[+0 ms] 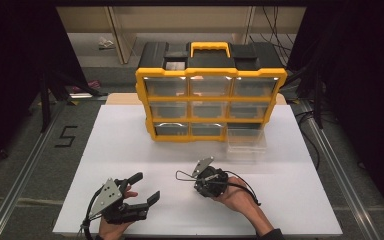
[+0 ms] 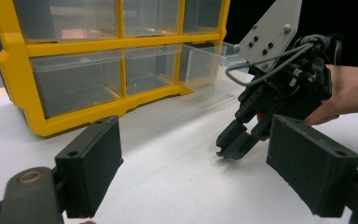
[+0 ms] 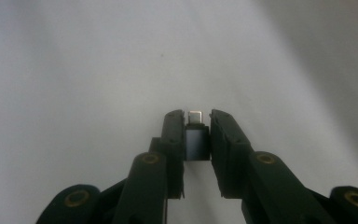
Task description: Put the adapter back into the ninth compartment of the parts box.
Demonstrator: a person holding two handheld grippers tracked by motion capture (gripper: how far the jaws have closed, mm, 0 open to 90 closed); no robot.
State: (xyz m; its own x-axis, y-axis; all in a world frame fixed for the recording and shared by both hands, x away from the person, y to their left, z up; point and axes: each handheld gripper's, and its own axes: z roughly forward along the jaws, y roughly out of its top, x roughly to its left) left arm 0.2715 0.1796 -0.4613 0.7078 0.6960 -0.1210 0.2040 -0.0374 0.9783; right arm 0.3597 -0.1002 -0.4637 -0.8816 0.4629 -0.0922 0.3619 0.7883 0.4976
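My right gripper (image 3: 196, 116) is shut on a small grey adapter (image 3: 196, 142) with a silver plug tip that sticks out past the jaws. It points down at the white board (image 1: 130, 150), and the left gripper view shows it tilted with its tips (image 2: 226, 151) close to the surface. Seen from above, the right gripper (image 1: 207, 184) sits at front centre, in a hand. My left gripper (image 1: 147, 186) rests at the front left, open, with nothing between its pads (image 2: 91, 168).
A yellow and black organizer (image 1: 210, 75) with clear drawers stands at the back of the board. Its bottom right drawer (image 1: 246, 140) is pulled out onto the board. Dark floor and metal rails flank the table.
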